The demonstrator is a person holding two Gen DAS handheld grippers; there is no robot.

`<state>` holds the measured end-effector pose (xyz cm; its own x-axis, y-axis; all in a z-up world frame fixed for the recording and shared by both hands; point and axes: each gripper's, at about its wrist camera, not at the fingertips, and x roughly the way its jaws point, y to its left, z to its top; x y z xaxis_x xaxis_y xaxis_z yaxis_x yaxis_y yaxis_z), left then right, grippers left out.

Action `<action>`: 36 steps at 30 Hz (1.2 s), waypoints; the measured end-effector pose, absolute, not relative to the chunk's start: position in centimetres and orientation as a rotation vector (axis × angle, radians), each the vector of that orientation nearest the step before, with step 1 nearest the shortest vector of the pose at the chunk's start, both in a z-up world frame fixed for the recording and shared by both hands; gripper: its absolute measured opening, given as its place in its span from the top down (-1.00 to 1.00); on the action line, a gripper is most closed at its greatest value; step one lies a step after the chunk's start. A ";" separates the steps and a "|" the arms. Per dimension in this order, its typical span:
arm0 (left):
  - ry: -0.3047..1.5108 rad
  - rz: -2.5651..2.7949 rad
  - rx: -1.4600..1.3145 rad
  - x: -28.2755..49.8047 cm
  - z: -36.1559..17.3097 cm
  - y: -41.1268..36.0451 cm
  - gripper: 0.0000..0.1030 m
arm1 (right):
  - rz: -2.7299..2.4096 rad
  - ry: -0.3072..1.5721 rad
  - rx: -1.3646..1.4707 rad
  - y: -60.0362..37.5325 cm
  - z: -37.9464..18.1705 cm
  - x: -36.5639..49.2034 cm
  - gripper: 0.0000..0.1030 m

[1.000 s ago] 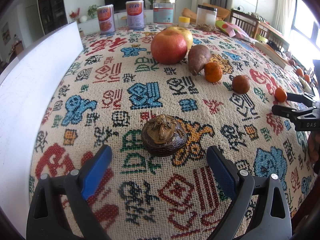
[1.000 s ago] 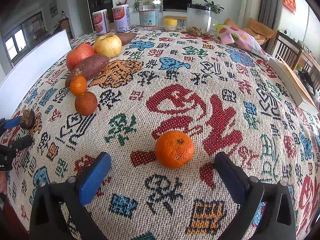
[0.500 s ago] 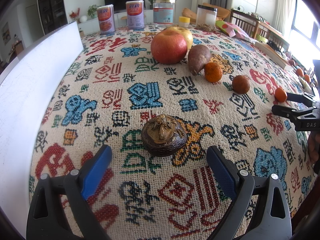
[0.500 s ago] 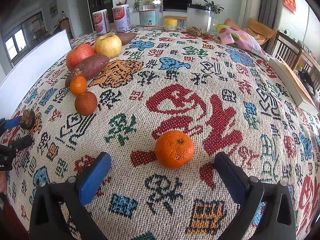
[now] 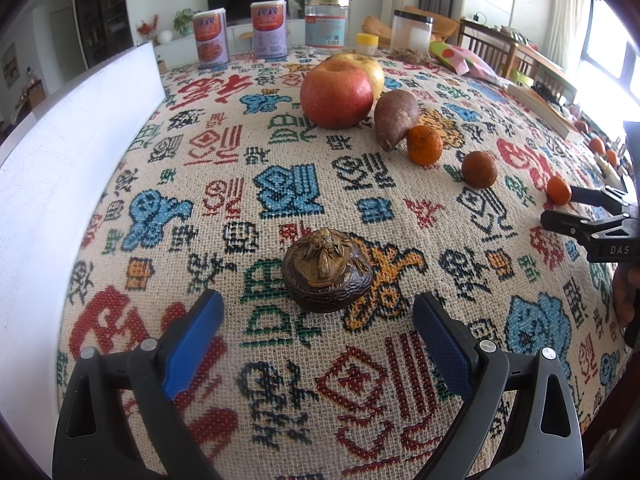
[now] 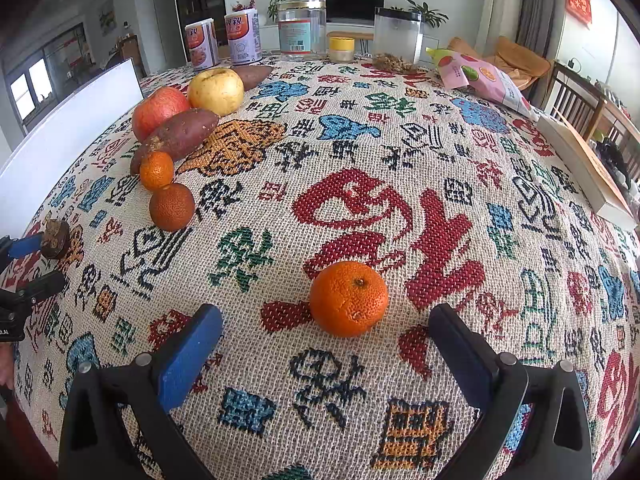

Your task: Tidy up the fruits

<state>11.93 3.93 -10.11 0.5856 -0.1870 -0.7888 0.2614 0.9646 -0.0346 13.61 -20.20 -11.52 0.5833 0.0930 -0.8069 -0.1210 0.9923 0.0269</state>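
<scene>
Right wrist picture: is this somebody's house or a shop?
Most likely a home, a living and dining room. A television stands on a low cabinet at the back, wooden dining chairs sit on the right, and the fruit lies on a patterned woven tablecloth.

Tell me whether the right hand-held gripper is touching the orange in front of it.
Apart. The right wrist view shows the right hand-held gripper open, with patterned tablecloth visible between each blue pad and the orange sitting ahead of them.
</scene>
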 end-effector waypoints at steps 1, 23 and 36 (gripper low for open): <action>0.910 -0.285 0.067 11.8 -10.0 4.3 -0.87 | 0.126 0.940 -0.031 -20.2 -11.5 13.6 -0.99; 0.926 -0.252 -0.068 12.2 -7.4 6.4 0.14 | 0.233 0.960 0.200 -23.0 -10.3 13.4 -0.30; 0.799 0.003 -0.347 6.8 5.3 23.2 0.14 | 0.638 0.836 0.202 -6.3 0.7 14.0 0.42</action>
